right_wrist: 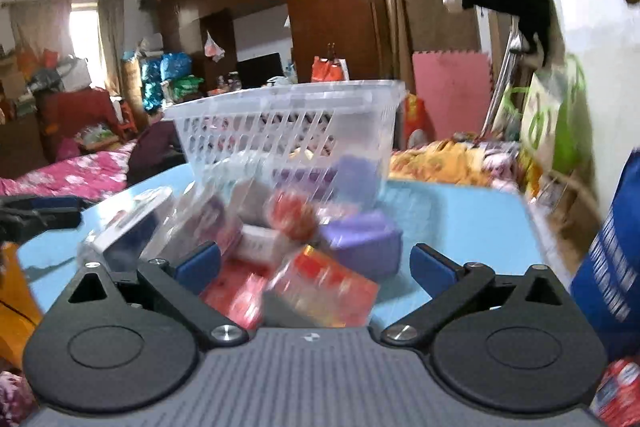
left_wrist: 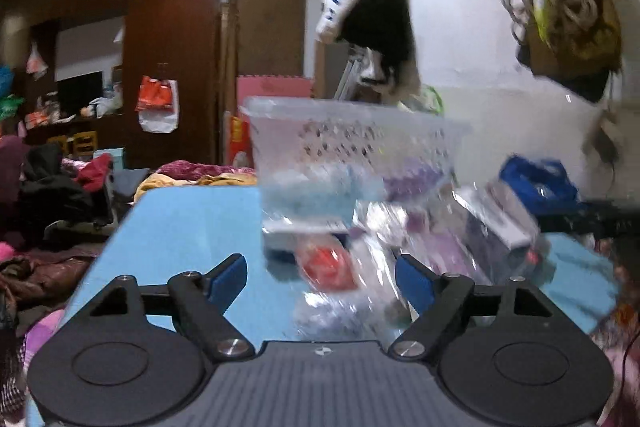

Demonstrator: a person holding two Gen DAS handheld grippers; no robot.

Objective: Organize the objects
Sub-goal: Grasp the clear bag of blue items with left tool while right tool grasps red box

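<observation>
On my blue table (right_wrist: 460, 219) a clear slatted basket (right_wrist: 288, 119) stands at the far side, a blurred heap of wrapped packets (right_wrist: 256, 227) spilling in front of it – white and clear ones to the left, red boxes (right_wrist: 320, 283) in the middle, a purple block (right_wrist: 364, 243) to the right (labels too smeared to read). My left gripper (left_wrist: 322, 277) has its jaws spread, nothing clamped – a red packet (left_wrist: 328, 263) just beyond the fingers. My right gripper (right_wrist: 316, 265) gapes wide, gripping nothing, red boxes lying between its fingers.
</observation>
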